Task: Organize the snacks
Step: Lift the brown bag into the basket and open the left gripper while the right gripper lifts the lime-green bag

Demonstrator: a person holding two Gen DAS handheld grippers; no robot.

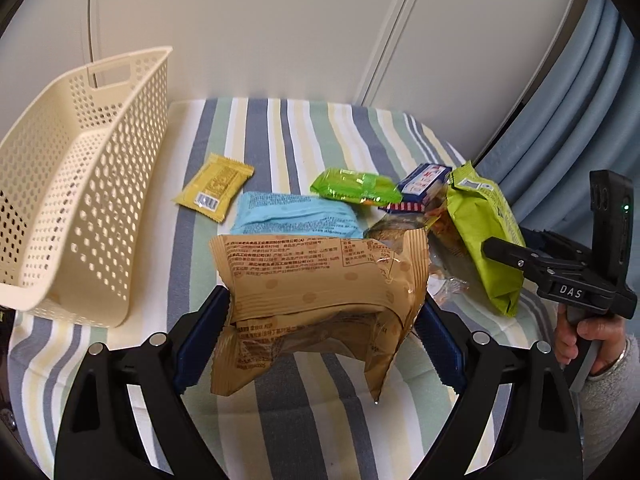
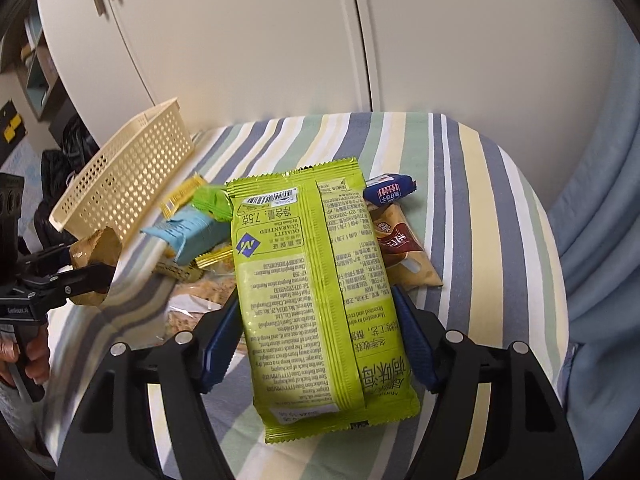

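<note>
My left gripper [image 1: 324, 304] is shut on a tan snack packet [image 1: 320, 292], lifted above the striped cloth. My right gripper [image 2: 316, 320] is shut on a lime-green seaweed packet [image 2: 316, 288], also seen from the side as the lime-green packet [image 1: 484, 232] in the left wrist view. An empty cream perforated basket [image 1: 80, 184] stands at the left, its wall [image 2: 128, 176] beyond the pile. On the cloth lie a yellow packet [image 1: 214, 192], a light blue packet [image 1: 292, 216], a small bright green packet [image 1: 356, 186] and a blue-white packet [image 1: 424, 184].
A striped cloth [image 1: 280, 136] covers the small table [image 2: 480, 208]. A brown packet [image 2: 400, 248] and clear-wrapped snacks [image 2: 208, 292] lie near the right gripper. White cabinet doors [image 2: 280, 40] stand behind; blue fabric [image 2: 600, 200] hangs at the right. A person's hand [image 1: 588, 332] holds the right gripper's handle.
</note>
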